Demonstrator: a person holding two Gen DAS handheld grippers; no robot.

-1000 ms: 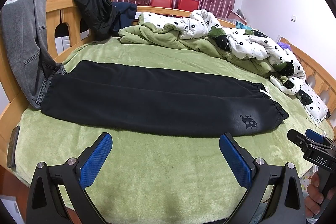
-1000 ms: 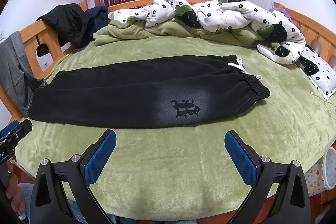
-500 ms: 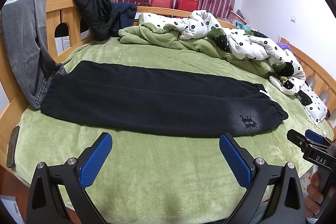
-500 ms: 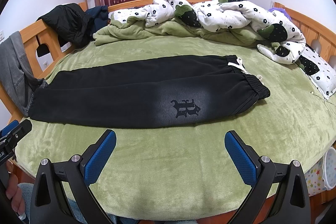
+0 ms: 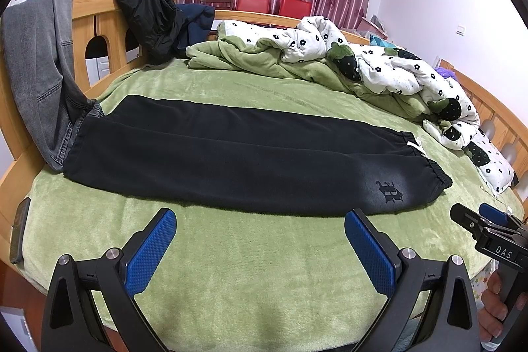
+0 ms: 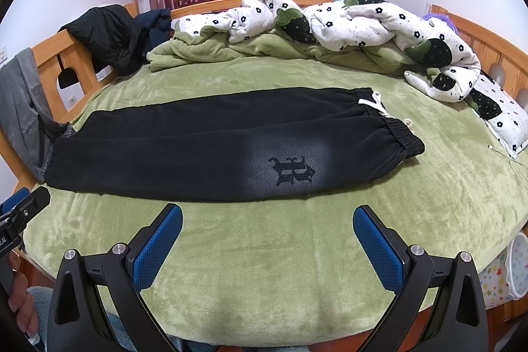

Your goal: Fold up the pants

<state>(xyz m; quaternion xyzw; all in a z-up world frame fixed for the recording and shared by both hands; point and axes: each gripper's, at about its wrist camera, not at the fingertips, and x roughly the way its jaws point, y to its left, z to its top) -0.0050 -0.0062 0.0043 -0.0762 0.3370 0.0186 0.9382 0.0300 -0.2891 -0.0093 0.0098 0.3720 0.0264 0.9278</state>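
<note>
Black pants [image 5: 231, 154] [image 6: 211, 147] lie flat across the green bed cover, folded lengthwise, cuffs to the left and the elastic waistband with a white drawstring [image 6: 373, 103] to the right. A dark emblem [image 6: 290, 175] sits on a faded patch near the waist. My left gripper [image 5: 260, 236] hovers open over bare cover in front of the pants' near edge, with nothing between its blue pads. My right gripper [image 6: 267, 235] is also open and empty, just short of the emblem. Each gripper shows at the edge of the other's view, held by a hand.
A rumpled green blanket and white flowered quilt [image 6: 346, 22] pile along the back of the bed. Grey jeans [image 5: 36, 61] and a black jacket [image 5: 148, 15] hang over the wooden bed rail [image 5: 95, 22] on the left. A phone [image 5: 19, 233] lies at the left bed edge.
</note>
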